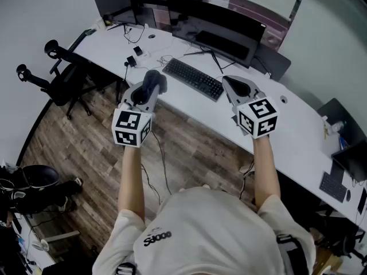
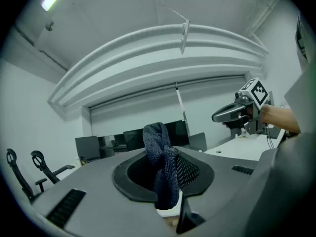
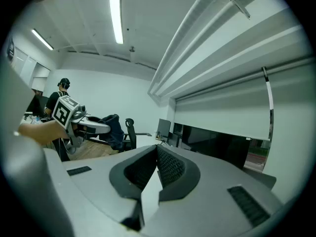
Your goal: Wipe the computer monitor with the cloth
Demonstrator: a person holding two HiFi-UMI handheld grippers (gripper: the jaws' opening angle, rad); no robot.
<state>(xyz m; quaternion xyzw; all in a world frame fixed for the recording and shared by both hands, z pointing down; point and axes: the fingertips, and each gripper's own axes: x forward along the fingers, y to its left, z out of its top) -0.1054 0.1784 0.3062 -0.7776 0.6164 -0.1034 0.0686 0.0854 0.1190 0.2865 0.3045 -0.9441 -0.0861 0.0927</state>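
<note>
A wide black monitor (image 1: 218, 32) stands at the back of the white desk (image 1: 298, 130), its screen dark. My left gripper (image 1: 150, 86) is held above the floor in front of the desk, shut on a dark knitted cloth (image 1: 156, 78). In the left gripper view the cloth (image 2: 158, 147) sticks up bunched between the jaws of the left gripper (image 2: 169, 174). My right gripper (image 1: 229, 82) hovers near the desk's front edge, shut and empty. Its closed tips (image 3: 157, 152) point toward the monitor (image 3: 217, 144).
A black keyboard (image 1: 193, 78) lies in front of the monitor, with cables and small devices (image 1: 137, 55) to its left. More dark screens (image 1: 114, 6) stand at the far left. Black office chairs (image 1: 60, 76) sit on the wooden floor (image 1: 189, 153) at left.
</note>
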